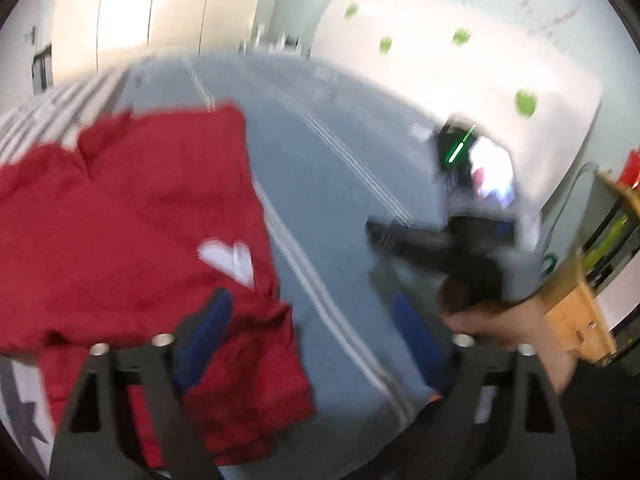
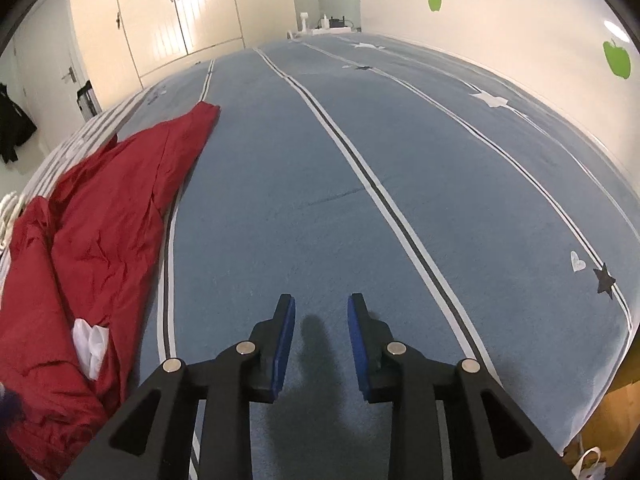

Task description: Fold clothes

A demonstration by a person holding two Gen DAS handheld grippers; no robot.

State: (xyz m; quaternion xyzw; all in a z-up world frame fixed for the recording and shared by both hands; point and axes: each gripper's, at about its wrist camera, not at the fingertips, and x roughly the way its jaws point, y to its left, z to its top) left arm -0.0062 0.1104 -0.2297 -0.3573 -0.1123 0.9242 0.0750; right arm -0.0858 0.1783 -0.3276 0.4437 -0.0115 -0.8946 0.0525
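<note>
A red garment with a white heart patch lies crumpled on the blue bedspread, at the left of the blurred left wrist view. My left gripper is open and empty, its left blue pad over the garment's near edge. The right gripper shows there as a dark blurred shape at the right, held by a hand. In the right wrist view the garment lies bunched along the left side. My right gripper is open and empty, low over bare bedspread, to the right of the garment.
The bed has white and dark stripes and star prints. A white wall with green apple stickers runs along its right side. Cream wardrobe doors stand beyond the far end. A wooden unit stands at the right of the bed.
</note>
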